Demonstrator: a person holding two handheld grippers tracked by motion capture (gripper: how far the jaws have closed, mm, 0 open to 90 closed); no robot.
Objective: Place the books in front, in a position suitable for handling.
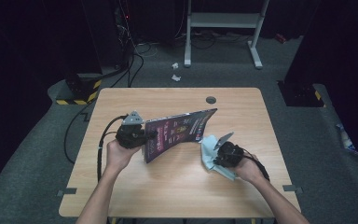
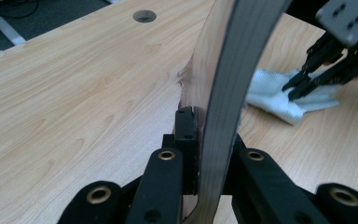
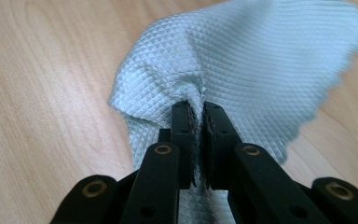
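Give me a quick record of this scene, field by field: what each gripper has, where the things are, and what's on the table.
left gripper: shut on the magazine's edge
magazine: glossy purple cover, lifted off the table at a tilt, bowing
right gripper: fingers pinched on a fold of the cloth
cloth: pale blue, waffle weave, bunched on the table to the right of the magazine
table: light wood, round cable hole near the far edge
contact: magazine and cloth look close; whether they touch is unclear
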